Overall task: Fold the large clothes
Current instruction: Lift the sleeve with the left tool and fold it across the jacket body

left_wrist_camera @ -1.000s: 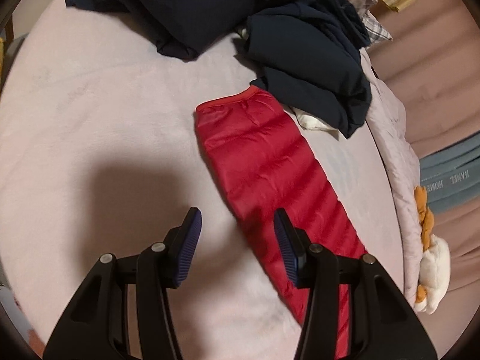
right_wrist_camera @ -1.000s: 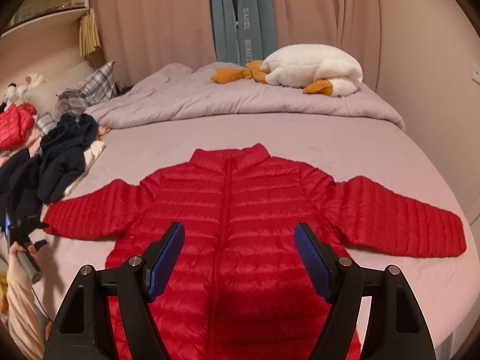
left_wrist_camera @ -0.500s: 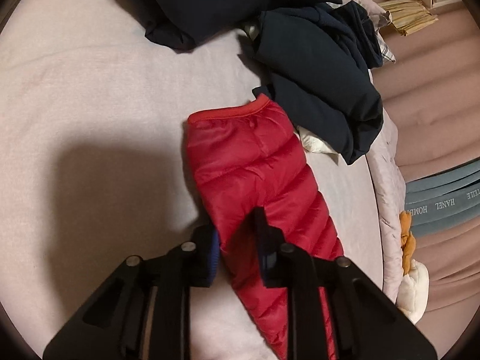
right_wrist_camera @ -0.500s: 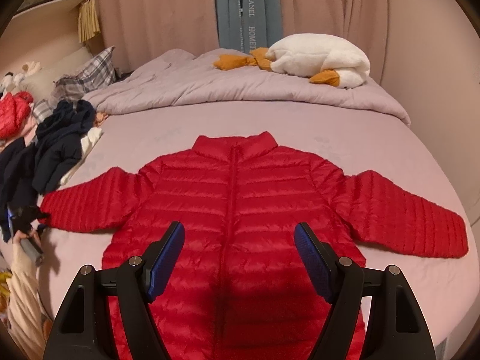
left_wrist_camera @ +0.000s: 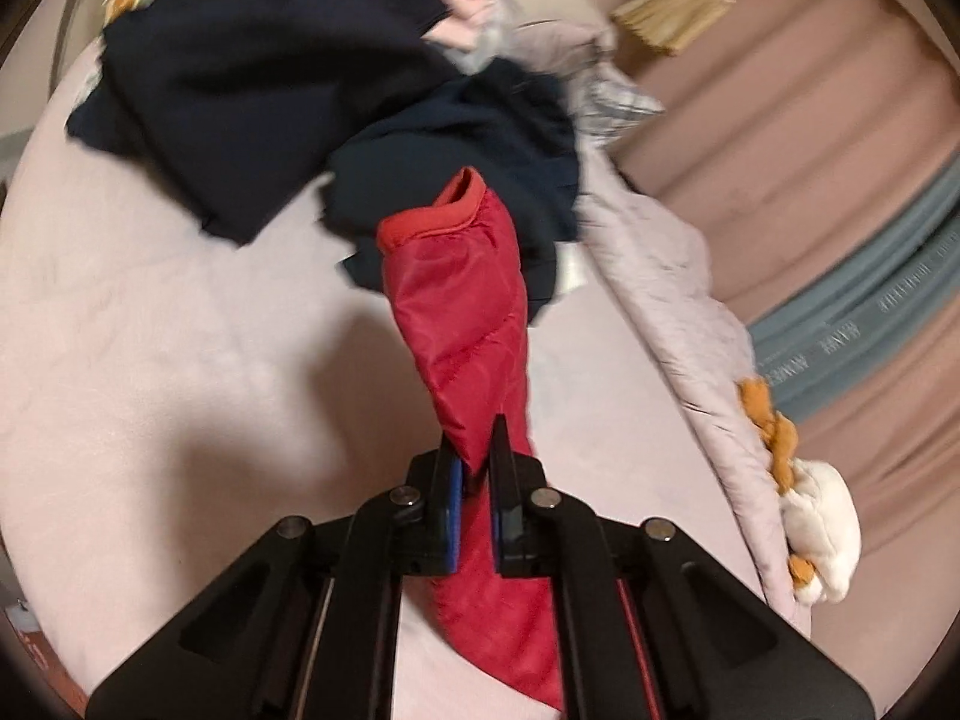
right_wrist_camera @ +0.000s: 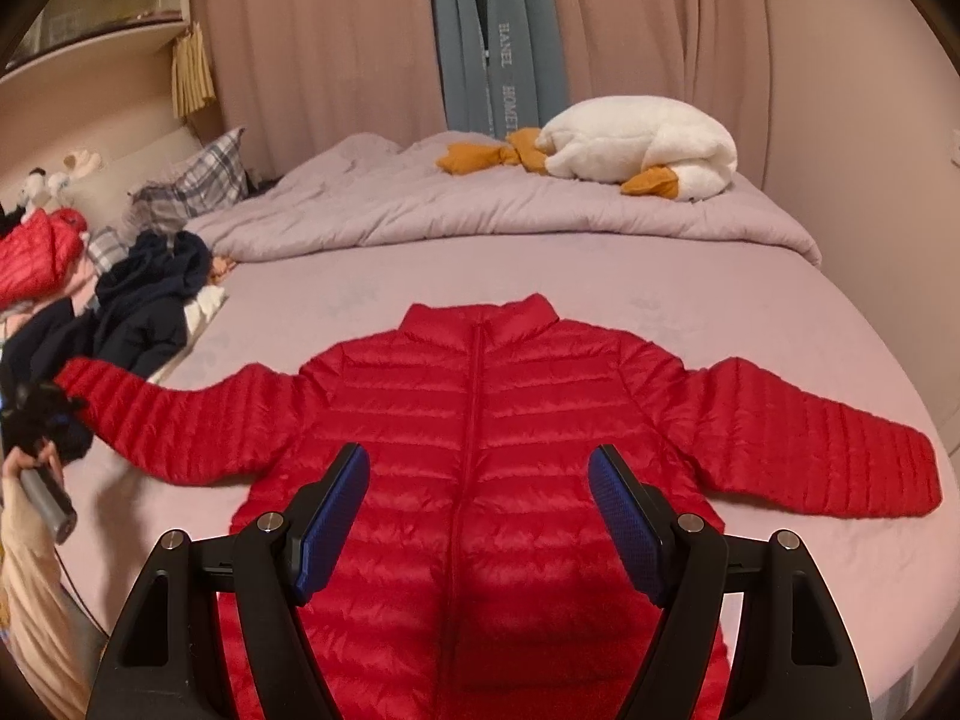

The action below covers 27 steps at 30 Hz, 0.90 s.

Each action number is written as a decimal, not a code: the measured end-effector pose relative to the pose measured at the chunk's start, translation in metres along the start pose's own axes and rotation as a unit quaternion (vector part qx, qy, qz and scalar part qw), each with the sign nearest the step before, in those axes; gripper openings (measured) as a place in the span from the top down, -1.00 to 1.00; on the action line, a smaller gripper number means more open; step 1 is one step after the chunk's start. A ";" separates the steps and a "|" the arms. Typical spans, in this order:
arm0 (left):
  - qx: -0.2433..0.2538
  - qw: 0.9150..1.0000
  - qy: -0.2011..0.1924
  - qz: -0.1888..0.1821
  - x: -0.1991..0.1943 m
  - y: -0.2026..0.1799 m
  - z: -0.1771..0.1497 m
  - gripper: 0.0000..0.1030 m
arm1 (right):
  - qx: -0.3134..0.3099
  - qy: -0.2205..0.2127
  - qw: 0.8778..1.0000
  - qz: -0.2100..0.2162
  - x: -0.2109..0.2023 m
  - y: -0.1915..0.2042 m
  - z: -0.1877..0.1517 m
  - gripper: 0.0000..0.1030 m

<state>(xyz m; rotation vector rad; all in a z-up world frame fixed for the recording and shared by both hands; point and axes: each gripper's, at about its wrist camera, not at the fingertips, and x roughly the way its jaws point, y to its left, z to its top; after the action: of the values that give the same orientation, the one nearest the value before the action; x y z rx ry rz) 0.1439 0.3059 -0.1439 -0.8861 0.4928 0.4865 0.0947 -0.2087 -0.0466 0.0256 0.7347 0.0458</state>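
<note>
On the bed [right_wrist_camera: 336, 294], with its pale lilac sheet, a red puffer jacket [right_wrist_camera: 480, 420] lay spread out flat, front up, zipped, collar pointing toward the far edge where a bunched-up duvet [right_wrist_camera: 420, 210] sat with a white plush goose [right_wrist_camera: 642, 147] on top of it. Both sleeves were stretched out sideways toward the left and right edges of the bed. The left gripper [left_wrist_camera: 474, 480] had just been closing and ended up clamped tight on the jacket's left sleeve [left_wrist_camera: 462, 312], a bit back from the cuff [left_wrist_camera: 435, 219], with the fabric pinched between the blue pads and the sleeve end sticking up off the sheet instead of lying flat. From the right wrist view you could see that same gripper as a dark blur at the left edge of the bed, with a hand [right_wrist_camera: 30, 468] in a cream sleeve around its handle. The right gripper [right_wrist_camera: 480, 522] hung over the lower middle of the jacket body with its jaws spread wide, holding nothing, one pad on either side of the zip line and apparently not touching the fabric. Near the left edge was a heap of dark navy clothes [right_wrist_camera: 144, 312], and past that another red quilted garment [right_wrist_camera: 36, 258] and a plaid pillow [right_wrist_camera: 192, 186]. Pink curtains [right_wrist_camera: 312, 36] with a grey-blue lettered strip ran behind the bed.
</note>
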 end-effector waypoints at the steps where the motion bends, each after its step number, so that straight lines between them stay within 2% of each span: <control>1: 0.006 1.000 0.001 -0.008 -0.009 -0.011 -0.002 0.88 | 0.002 -0.003 1.000 0.003 -0.003 -0.002 -0.001 -0.50; 7: 0.058 0.997 -0.018 -0.054 -0.050 -0.064 -0.019 0.88 | 0.011 -0.021 1.000 0.012 -0.015 -0.013 -0.007 -0.51; 13: 0.114 0.988 -0.017 -0.099 -0.085 -0.112 -0.044 0.88 | 0.021 -0.041 0.999 0.002 -0.031 -0.029 -0.014 -0.50; 21: 0.188 0.971 -0.008 -0.145 -0.110 -0.162 -0.084 0.88 | 0.042 -0.064 0.997 -0.005 -0.046 -0.045 -0.021 -0.50; 27: 0.241 0.957 0.024 -0.160 -0.112 -0.188 -0.120 0.87 | 0.057 -0.072 0.996 -0.003 -0.053 -0.054 -0.027 -0.50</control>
<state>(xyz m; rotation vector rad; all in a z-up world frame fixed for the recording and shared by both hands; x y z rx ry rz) 0.1421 0.0846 -0.0297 -0.4923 0.4742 0.0394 0.0388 -0.2648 -0.0329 0.1336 0.5933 -0.0035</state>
